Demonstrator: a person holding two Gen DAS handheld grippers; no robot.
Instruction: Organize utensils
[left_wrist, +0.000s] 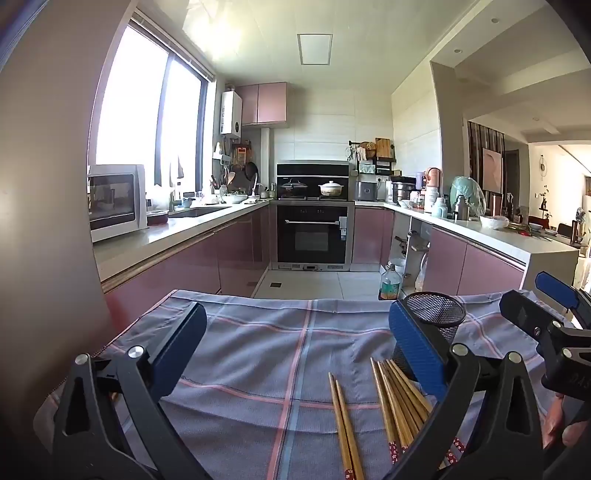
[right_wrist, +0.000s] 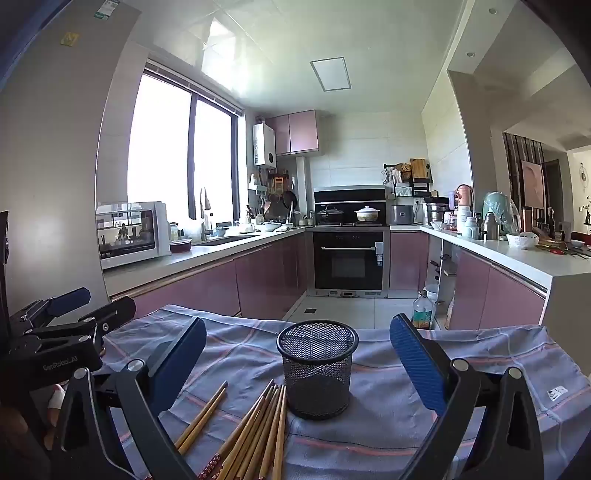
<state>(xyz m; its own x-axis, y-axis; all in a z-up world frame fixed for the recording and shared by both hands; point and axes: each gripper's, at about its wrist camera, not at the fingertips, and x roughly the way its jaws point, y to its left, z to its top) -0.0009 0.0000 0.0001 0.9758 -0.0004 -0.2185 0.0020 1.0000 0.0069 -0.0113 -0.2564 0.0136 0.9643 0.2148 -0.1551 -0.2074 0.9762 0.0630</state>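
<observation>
Both sets of jaws spread wide, pinching nothing: left gripper (left_wrist: 297, 345) over bare cloth (left_wrist: 258, 332), right gripper (right_wrist: 297, 358) framing the mesh cup (right_wrist: 317, 373). Chopsticks (right_wrist: 258, 428) loose on the cloth, just in front of the cup and to its left, a separate pair (right_wrist: 201, 421) further left.

Likely trouble: light cup tipping or sliding if nudged by a stick tip; round sticks rolling apart or slipping from a shallow pinch; cloth bunching under a dragged finger.

Right wrist view: whole cup, upright and apparently empty. Left wrist view: cup half hidden behind a blue finger (left_wrist: 417, 354), but the bare cloth on the left plainly shown.
</observation>
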